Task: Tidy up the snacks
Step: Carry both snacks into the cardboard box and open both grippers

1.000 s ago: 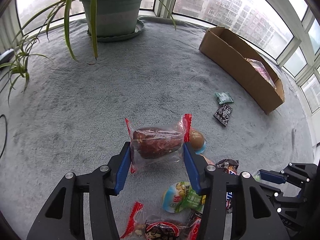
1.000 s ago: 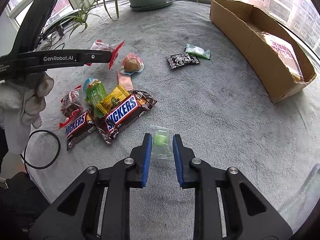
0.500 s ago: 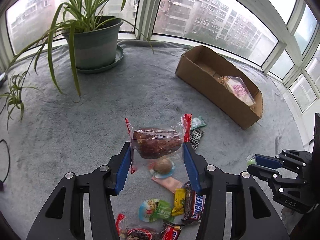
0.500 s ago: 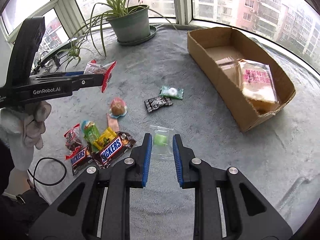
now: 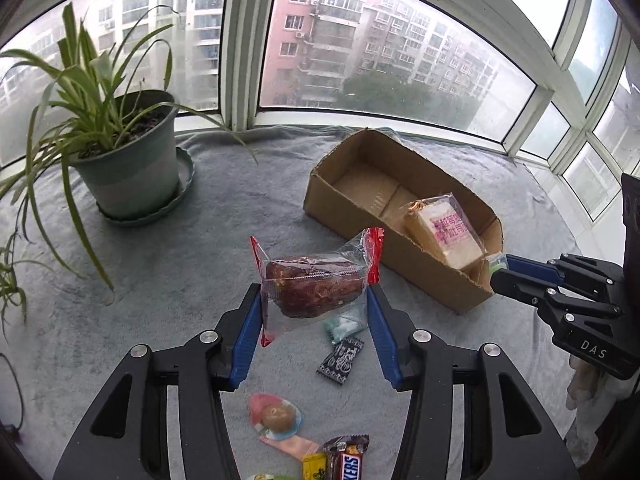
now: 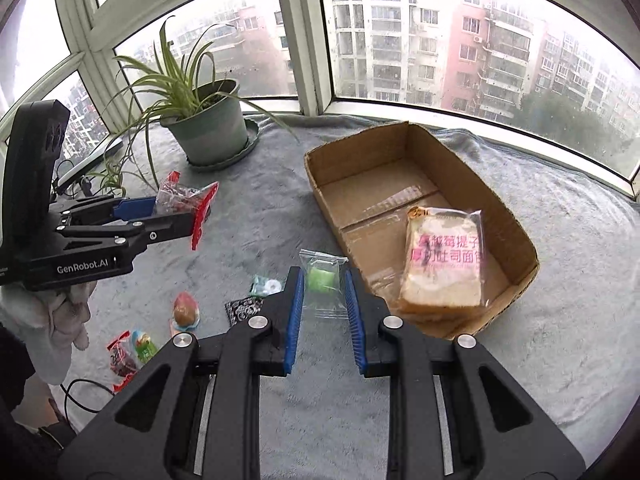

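Observation:
My left gripper is shut on a clear, red-edged packet of brown meat, held in the air left of the open cardboard box. My right gripper is shut on a small clear packet with a green sweet, held just left of the box's near end. A wrapped bread slice lies in the box and also shows in the left wrist view. The right gripper shows at the box's near corner in the left wrist view. The left gripper shows in the right wrist view.
Loose snacks lie on the grey blanket: a black packet, a green mint, a wrapped egg, Snickers bars. A potted plant stands at the back left. Windows close the far side.
Both grippers have risen and moved forward toward the box with their packets. The box now appears nearer and the loose snacks lie further below.

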`<state>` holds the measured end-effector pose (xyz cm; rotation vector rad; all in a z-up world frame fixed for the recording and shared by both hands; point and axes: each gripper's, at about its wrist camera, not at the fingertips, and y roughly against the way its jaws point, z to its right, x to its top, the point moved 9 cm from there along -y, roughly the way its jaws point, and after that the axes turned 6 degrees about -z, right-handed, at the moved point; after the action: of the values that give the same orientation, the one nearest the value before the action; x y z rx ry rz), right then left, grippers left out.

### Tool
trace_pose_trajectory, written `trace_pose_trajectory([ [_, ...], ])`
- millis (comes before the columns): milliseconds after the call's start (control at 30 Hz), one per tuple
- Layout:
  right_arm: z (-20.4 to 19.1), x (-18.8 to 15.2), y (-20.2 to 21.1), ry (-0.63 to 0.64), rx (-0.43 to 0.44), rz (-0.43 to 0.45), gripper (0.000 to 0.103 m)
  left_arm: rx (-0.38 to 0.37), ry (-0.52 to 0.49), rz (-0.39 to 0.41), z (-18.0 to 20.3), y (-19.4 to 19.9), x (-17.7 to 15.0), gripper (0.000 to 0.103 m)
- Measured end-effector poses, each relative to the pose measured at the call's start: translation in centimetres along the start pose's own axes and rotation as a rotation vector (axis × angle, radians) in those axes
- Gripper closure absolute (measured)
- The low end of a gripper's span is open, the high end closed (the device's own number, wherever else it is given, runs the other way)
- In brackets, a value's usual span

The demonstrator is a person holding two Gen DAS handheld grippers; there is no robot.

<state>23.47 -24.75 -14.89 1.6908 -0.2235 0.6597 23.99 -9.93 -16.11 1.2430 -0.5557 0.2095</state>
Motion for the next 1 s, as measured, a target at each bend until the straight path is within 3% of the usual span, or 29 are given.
trace_pose_trajectory([
  [500, 6.5, 7.0, -3.1, -0.062, -0.06, 0.018, 0.081, -0.037, -0.076, -0.001, 4.7, -4.1, 5.7, 0.053],
  [1000, 9.9, 8.8, -8.4, -0.09, -0.082, -0.042, 0.081, -0.052, -0.096, -0.033, 6.3, -8.2, 7.9, 0.053],
])
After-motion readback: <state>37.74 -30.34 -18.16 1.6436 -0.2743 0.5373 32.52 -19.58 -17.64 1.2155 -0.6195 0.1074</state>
